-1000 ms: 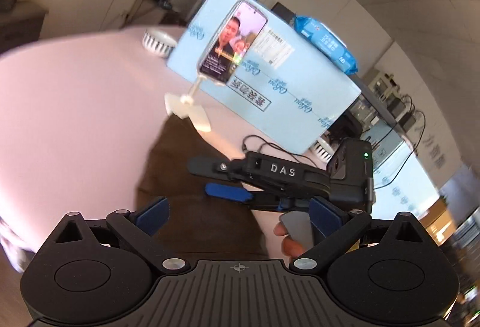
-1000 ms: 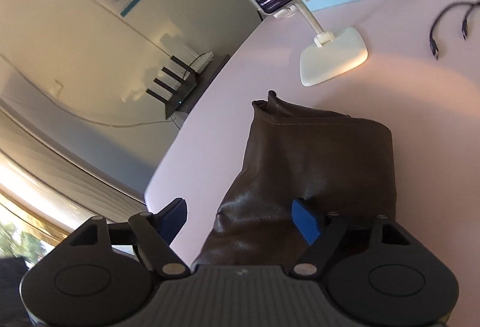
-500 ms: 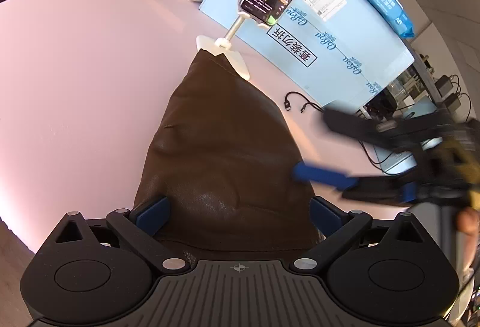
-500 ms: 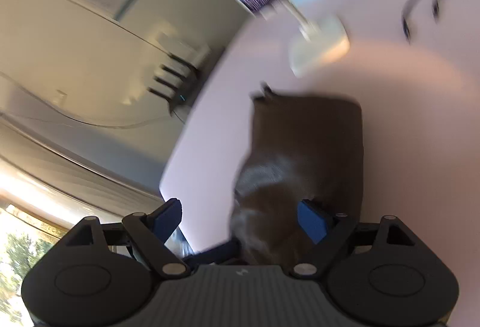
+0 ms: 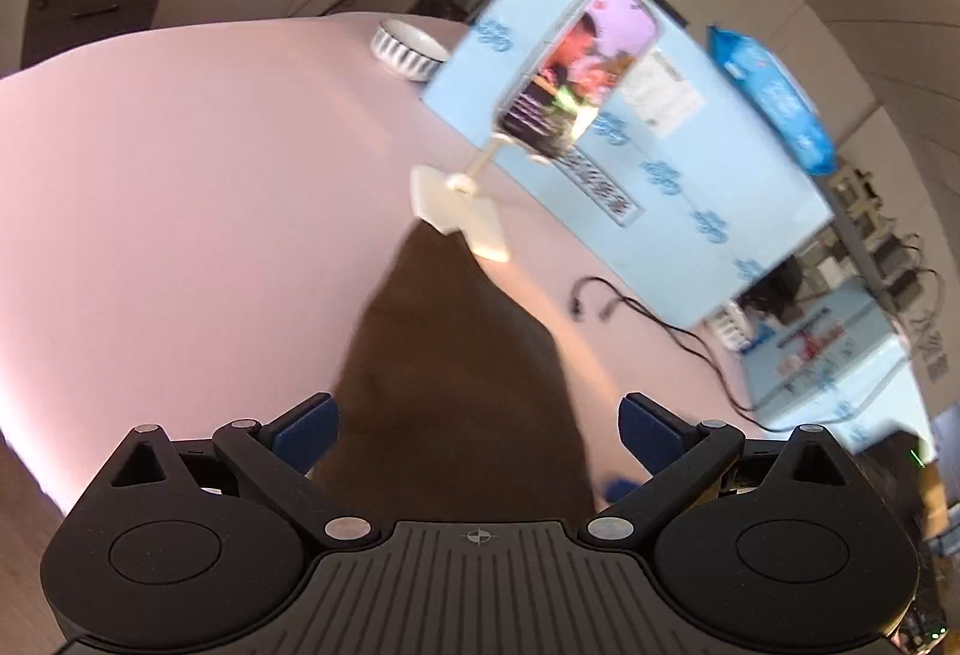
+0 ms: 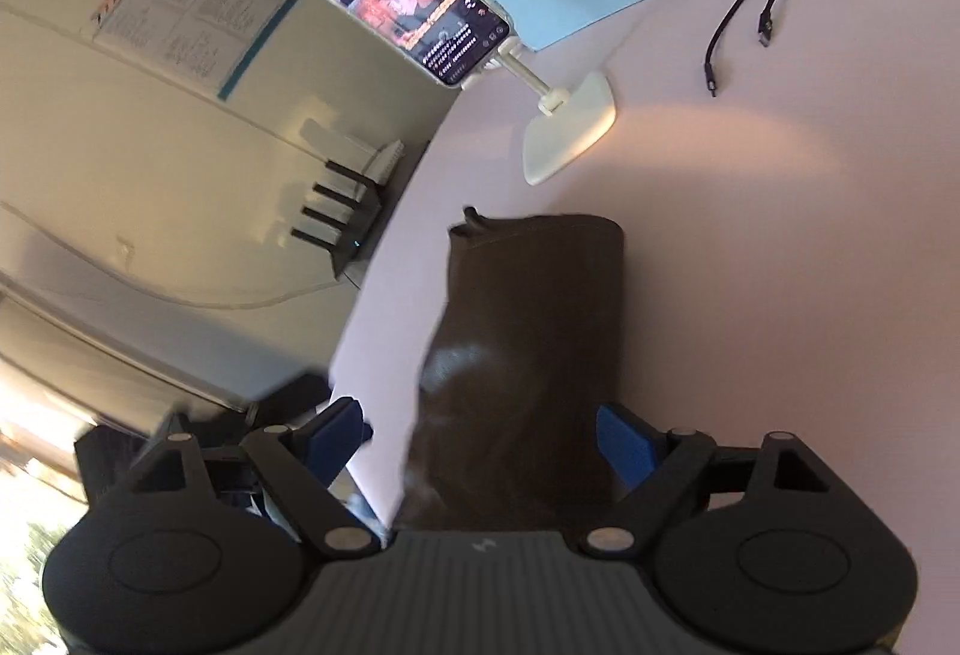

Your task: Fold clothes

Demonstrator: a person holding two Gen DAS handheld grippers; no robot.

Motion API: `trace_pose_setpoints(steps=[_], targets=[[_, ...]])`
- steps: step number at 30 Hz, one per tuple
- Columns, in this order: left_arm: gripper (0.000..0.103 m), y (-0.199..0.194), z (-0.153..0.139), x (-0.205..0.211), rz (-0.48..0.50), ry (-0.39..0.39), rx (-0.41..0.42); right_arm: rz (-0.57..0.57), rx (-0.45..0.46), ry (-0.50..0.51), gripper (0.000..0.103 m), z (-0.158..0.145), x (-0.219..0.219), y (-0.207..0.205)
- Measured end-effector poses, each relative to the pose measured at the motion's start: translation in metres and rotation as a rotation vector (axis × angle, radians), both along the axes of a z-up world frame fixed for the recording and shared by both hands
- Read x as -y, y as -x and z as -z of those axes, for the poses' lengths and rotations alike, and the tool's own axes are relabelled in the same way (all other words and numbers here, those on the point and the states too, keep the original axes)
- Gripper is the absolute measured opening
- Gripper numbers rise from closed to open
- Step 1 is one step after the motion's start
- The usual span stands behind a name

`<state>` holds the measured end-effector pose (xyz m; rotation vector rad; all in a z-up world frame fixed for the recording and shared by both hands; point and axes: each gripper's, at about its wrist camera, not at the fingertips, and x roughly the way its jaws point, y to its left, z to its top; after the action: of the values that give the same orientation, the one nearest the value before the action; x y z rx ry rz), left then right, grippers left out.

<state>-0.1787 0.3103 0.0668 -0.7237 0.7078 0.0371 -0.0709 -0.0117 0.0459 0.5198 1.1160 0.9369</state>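
Note:
A dark brown leather-like garment (image 5: 456,367) lies folded in a long strip on the pink table (image 5: 180,187). It also shows in the right wrist view (image 6: 534,307), with its far end near the phone stand. My left gripper (image 5: 480,433) is open, its blue pads on either side of the garment's near end, holding nothing. My right gripper (image 6: 480,439) is open too, above the garment's near end, with the table edge under its left pad. A blurred part of the right gripper (image 5: 618,487) shows at the left wrist view's lower right.
A phone on a white stand (image 5: 462,211) stands just past the garment, also in the right wrist view (image 6: 564,126). Behind it is a large light blue box (image 5: 660,175) and a striped bowl (image 5: 408,48). A black cable (image 6: 744,18) lies at the right.
The right gripper has moved out of the middle of the left wrist view to its lower right edge. Both cameras have shifted and tilted; the garment lies in the same place.

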Motion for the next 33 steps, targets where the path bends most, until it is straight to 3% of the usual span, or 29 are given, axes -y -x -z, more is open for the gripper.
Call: trace_pose_setpoints(steps=[5,7,8,11,13,14,17,21,23,26,28,30,33], targets=[[0.1,-0.02,0.045,-0.007,0.014,0.136,-0.124,-0.142,-0.013,-0.007,0.087,0.016,-0.007,0.023],[0.1,-0.019,0.045,-0.006,0.003,0.131,-0.121,-0.147,0.003,0.001,0.087,0.014,-0.002,0.025],[0.1,-0.015,0.038,-0.003,-0.015,0.104,-0.113,-0.12,0.01,-0.004,0.087,0.011,0.01,0.024],[0.1,0.005,-0.005,0.027,-0.08,-0.173,0.01,-0.013,0.06,0.002,0.087,-0.002,0.048,0.022],[0.1,0.008,-0.025,0.05,-0.062,-0.286,0.078,0.076,0.125,0.055,0.09,-0.011,0.07,0.022],[0.101,0.005,-0.03,0.057,-0.041,-0.301,0.095,0.151,0.179,0.118,0.091,-0.016,0.086,0.023],[0.101,-0.028,-0.03,0.096,0.151,-0.206,0.081,0.339,0.298,0.28,0.094,-0.026,0.127,0.027],[0.101,-0.078,-0.012,0.175,0.306,-0.287,0.074,0.562,0.337,0.467,0.097,-0.017,0.172,0.024],[0.101,-0.102,0.005,0.215,0.333,-0.356,0.064,0.63,0.316,0.538,0.099,-0.002,0.191,0.02],[0.101,-0.129,0.039,0.262,0.362,-0.4,0.028,0.705,0.3,0.649,0.101,0.02,0.211,0.016],[0.102,-0.137,0.054,0.284,0.348,-0.452,0.049,0.736,0.411,0.73,0.103,0.033,0.22,0.018],[0.102,-0.145,0.063,0.304,0.366,-0.535,0.081,0.773,0.433,0.808,0.103,0.043,0.221,0.009],[0.103,-0.164,0.068,0.319,0.355,-0.593,0.082,0.807,0.437,0.79,0.103,0.047,0.23,-0.005]])
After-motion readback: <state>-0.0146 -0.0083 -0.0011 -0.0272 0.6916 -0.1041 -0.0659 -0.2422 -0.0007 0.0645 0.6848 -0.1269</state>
